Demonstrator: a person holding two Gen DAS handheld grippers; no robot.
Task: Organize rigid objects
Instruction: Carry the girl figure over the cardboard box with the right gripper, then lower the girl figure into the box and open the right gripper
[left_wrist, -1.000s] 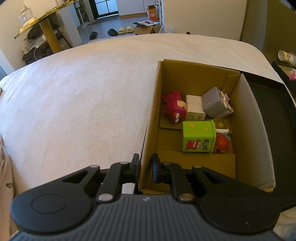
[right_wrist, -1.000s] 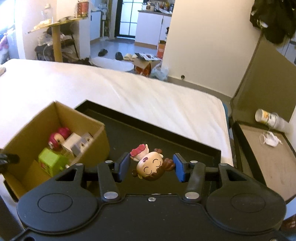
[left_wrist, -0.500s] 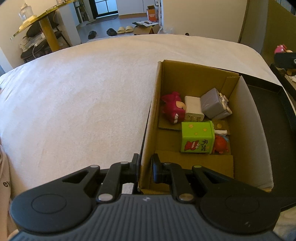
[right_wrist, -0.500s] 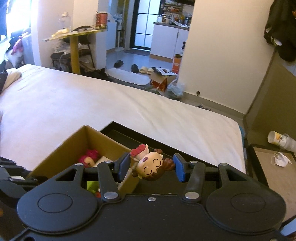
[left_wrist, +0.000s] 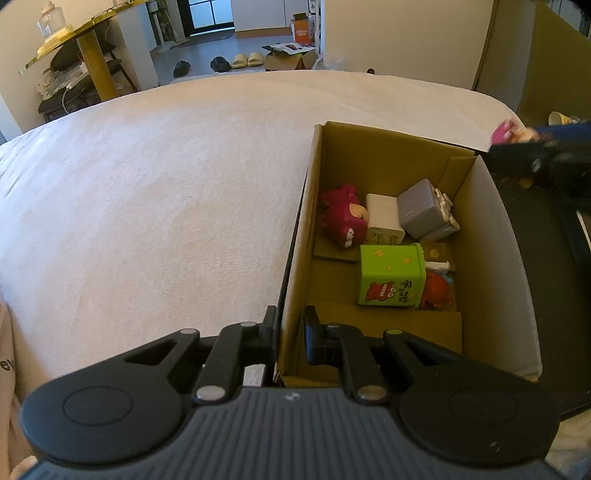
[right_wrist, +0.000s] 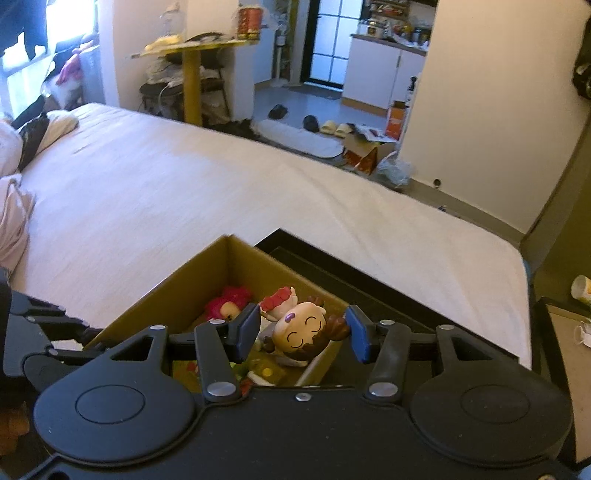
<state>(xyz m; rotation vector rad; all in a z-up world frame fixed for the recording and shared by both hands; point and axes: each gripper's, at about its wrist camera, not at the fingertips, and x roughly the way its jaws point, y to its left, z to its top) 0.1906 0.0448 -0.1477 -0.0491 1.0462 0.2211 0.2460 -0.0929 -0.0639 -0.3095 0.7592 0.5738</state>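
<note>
A cardboard box (left_wrist: 303, 221) sits on the white bed; it also shows in the right wrist view (right_wrist: 192, 273). Inside lie a magenta toy (left_wrist: 341, 216), a white charger (left_wrist: 382, 218), a grey cube (left_wrist: 421, 208), a green tin (left_wrist: 389, 275) and a red toy (left_wrist: 437, 290). My left gripper (left_wrist: 290, 328) is shut on the box's near left wall. My right gripper (right_wrist: 301, 332) is shut on a smiling doll figurine (right_wrist: 301, 328) and holds it above the box's right side; it shows blurred at the right edge of the left wrist view (left_wrist: 532, 155).
A black tray (left_wrist: 546, 258) lies beside the box on the right, also in the right wrist view (right_wrist: 369, 288). The white bed (left_wrist: 147, 192) stretches left. Pink bedding (right_wrist: 11, 206) lies at the far left. A yellow table (right_wrist: 192, 74) stands beyond the bed.
My right gripper has carried the doll left from over the black tray to above the box. The left gripper has kept its hold on the box wall.
</note>
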